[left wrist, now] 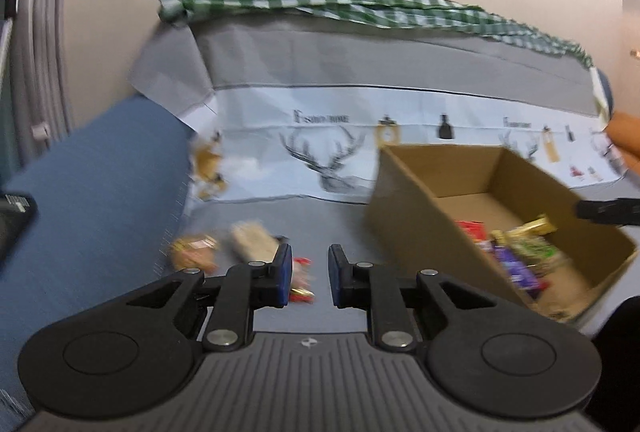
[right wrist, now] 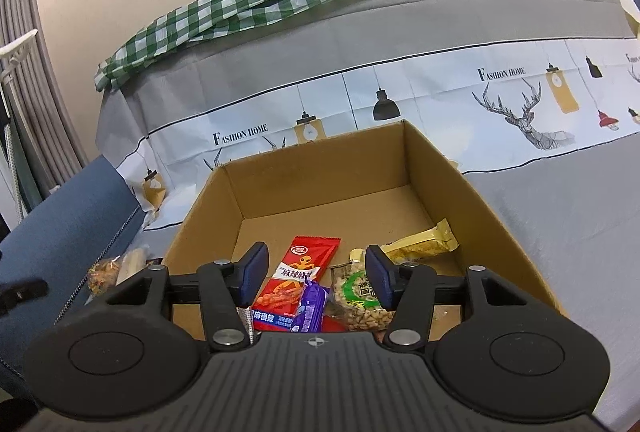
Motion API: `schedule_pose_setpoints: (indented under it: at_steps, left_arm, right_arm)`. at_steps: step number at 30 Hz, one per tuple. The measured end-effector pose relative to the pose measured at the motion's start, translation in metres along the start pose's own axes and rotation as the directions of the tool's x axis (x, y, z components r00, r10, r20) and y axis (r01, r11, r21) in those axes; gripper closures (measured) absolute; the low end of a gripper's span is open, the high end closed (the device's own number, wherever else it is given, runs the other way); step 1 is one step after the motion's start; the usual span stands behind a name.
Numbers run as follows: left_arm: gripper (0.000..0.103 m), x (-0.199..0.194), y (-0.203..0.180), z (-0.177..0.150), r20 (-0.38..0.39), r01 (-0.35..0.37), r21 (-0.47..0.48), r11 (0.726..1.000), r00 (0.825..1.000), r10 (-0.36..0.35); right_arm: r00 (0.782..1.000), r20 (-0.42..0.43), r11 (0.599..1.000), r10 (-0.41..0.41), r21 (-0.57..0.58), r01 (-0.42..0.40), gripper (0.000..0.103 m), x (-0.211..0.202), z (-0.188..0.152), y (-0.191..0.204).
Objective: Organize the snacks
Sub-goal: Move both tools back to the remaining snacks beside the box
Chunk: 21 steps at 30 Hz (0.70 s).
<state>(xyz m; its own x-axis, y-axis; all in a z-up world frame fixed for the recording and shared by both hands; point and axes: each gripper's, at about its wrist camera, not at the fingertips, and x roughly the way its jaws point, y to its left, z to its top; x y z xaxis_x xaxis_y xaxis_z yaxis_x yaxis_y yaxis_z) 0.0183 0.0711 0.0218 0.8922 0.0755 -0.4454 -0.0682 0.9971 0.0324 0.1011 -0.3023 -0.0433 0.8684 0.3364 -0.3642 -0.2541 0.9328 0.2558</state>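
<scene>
The grey cloth [left wrist: 320, 216] spreads under and ahead of both your tools and carries everything; whether a desk lies beneath it, the views do not show. The box [right wrist: 320, 167] sits open-topped directly below and ahead of your right hand-held gripper [right wrist: 316, 280], and to the right of your left hand-held gripper [left wrist: 308, 276], likely so that either hand can drop into it without reaching far. Your right tool hangs over the near end of the box, tipped slightly downward, its jaws spread and pinching nothing. That pose looks like one just past a drop. Your left tool is angled down toward the cloth outside the box, jaws drawn almost together with only a narrow slit, and nothing in it. Its view is blurred. Inside the box, beneath your right jaws, lie a red packet [right wrist: 304, 272], peanuts [right wrist: 356, 300], a purple bar [right wrist: 310, 306] and, further ahead to the right, a yellow bar [right wrist: 420, 246]. Loose snacks wait just ahead of your left jaws: a beige pack [left wrist: 256, 242], an orange pack [left wrist: 192, 252] left of it, and a small red one [left wrist: 300, 284] closest, probably next.
</scene>
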Motion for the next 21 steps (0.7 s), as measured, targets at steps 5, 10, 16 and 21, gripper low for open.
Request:
schedule_pose_setpoints:
  at_steps: [5, 10, 16, 21]
  left_arm:
    - [0.082, 0.017, 0.018, 0.008, 0.057, -0.064, 0.069, 0.996, 0.997, 0.06]
    - [0.081, 0.045, 0.028, -0.004, 0.001, -0.087, 0.001, 0.996, 0.996, 0.087]
    - [0.081, 0.069, 0.039, -0.003, -0.074, -0.155, -0.063, 0.986, 0.986, 0.15]
    - [0.081, 0.094, 0.039, -0.009, -0.123, -0.237, -0.005, 0.971, 0.964, 0.235]
  right_arm:
    - [1.0, -0.007, 0.998, -0.028, -0.053, 0.027, 0.048, 0.005, -0.002, 0.011]
    - [0.998, 0.004, 0.991, -0.069, -0.111, 0.069, 0.074, 0.005, -0.005, 0.022]
    - [0.997, -0.013, 0.991, -0.071, -0.111, 0.069, 0.081, 0.007, -0.005, 0.023]
    - [0.994, -0.06, 0.987, -0.091, -0.14, 0.082, 0.08, 0.019, -0.004, 0.03]
